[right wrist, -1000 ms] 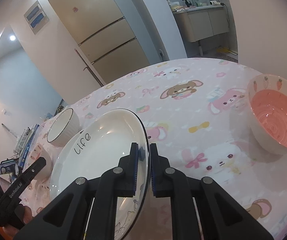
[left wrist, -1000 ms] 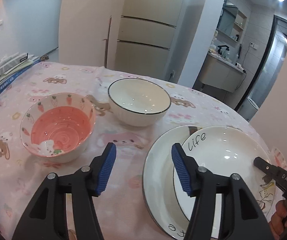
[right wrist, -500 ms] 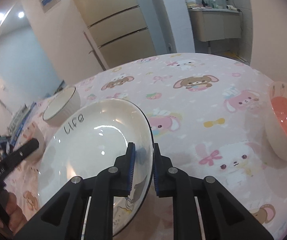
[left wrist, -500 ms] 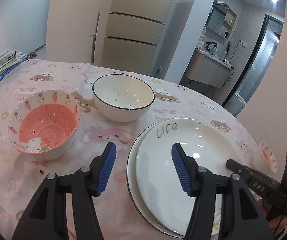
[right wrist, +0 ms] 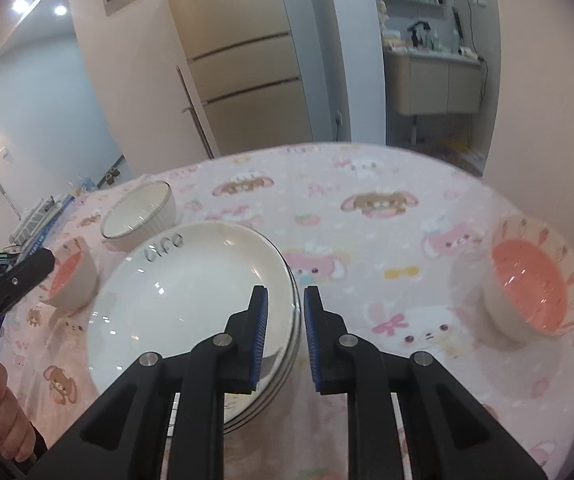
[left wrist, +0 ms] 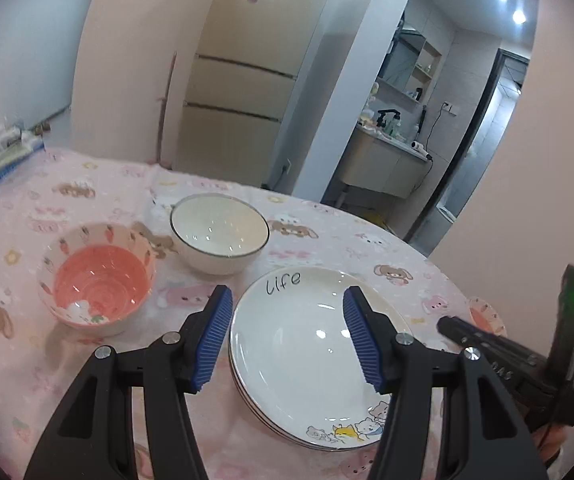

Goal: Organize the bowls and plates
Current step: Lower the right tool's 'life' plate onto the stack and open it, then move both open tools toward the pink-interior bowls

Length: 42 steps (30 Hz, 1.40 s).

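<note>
Two white plates (left wrist: 307, 344) lie stacked on the pink cloth, the top one lettered "Life". My left gripper (left wrist: 287, 300) hovers above the stack, open and empty. My right gripper (right wrist: 285, 304) stands at the right rim of the stacked plates (right wrist: 191, 300). Its jaws are a narrow gap apart and the pads do not press the rim. A white bowl with a dark rim (left wrist: 219, 232) stands behind the plates. A pink carrot bowl (left wrist: 99, 280) sits to their left. A second pink bowl (right wrist: 535, 288) sits at the far right.
The round table (right wrist: 367, 168) carries a pink cartoon cloth; its far edge curves close behind the bowls. Books (right wrist: 39, 216) are piled at the left edge. A hand (right wrist: 3, 412) holds the left gripper's handle. A fridge and a washbasin cabinet stand beyond.
The "Life" plate, held tilted by the right gripper, has come down flat onto the other plate. The right jaws have parted off its rim. Both grippers have lifted and drawn back.
</note>
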### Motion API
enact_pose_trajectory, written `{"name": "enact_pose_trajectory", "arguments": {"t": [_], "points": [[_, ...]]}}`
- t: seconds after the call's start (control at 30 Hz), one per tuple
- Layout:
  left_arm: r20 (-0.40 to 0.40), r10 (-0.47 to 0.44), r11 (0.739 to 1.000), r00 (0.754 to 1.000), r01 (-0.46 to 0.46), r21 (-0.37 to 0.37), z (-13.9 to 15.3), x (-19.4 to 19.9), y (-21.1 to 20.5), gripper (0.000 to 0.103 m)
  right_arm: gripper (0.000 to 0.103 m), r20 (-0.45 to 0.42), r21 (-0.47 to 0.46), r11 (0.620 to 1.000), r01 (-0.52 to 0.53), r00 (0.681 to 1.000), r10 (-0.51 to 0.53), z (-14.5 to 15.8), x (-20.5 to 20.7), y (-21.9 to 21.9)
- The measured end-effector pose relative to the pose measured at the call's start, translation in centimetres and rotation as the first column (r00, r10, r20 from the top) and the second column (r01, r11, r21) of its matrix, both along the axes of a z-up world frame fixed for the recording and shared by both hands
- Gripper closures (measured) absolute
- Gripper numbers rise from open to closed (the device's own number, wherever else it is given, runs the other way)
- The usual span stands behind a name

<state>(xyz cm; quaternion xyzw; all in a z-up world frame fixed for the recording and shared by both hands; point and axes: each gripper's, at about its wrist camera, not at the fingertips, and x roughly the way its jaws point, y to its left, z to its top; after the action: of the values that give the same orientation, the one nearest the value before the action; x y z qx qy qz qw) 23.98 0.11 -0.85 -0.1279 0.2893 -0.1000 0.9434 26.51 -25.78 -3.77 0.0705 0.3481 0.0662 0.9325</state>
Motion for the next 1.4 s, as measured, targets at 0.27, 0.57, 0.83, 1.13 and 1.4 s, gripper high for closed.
{"name": "enact_pose_trajectory", "arguments": {"t": [0.27, 0.57, 0.83, 1.13, 1.4], "points": [[0.127, 0.013, 0.991, 0.992, -0.030, 0.133, 3.5, -3.8, 0.2, 0.046, 0.081, 0.138, -0.041, 0.999, -0.004, 0.990, 0.009, 4.7, -3.8, 2.1], [0.284, 0.061, 0.985, 0.957, -0.104, 0.138, 6.0, -8.6, 3.2, 0.000, 0.050, 0.213, -0.071, 0.997, 0.018, 0.977, -0.003, 6.4, -7.1, 3.7], [0.295, 0.101, 0.981, 0.950, -0.144, 0.129, 5.3, -9.9, 5.9, 0.000, 0.016, 0.324, -0.137, 0.990, 0.039, 0.946, 0.007, 7.2, -9.5, 6.2], [0.276, 0.140, 0.981, 0.951, -0.170, 0.088, 3.5, -6.6, 10.8, 0.000, 0.016, 0.280, -0.128, 0.990, -0.058, 0.955, 0.092, 6.8, -8.7, 10.7], [0.264, 0.143, 0.978, 0.954, -0.177, 0.109, 5.3, -1.6, 14.7, 0.000, 0.016, 0.230, -0.138, 0.986, -0.096, 0.965, 0.126, 6.2, -5.2, 15.2]]}}
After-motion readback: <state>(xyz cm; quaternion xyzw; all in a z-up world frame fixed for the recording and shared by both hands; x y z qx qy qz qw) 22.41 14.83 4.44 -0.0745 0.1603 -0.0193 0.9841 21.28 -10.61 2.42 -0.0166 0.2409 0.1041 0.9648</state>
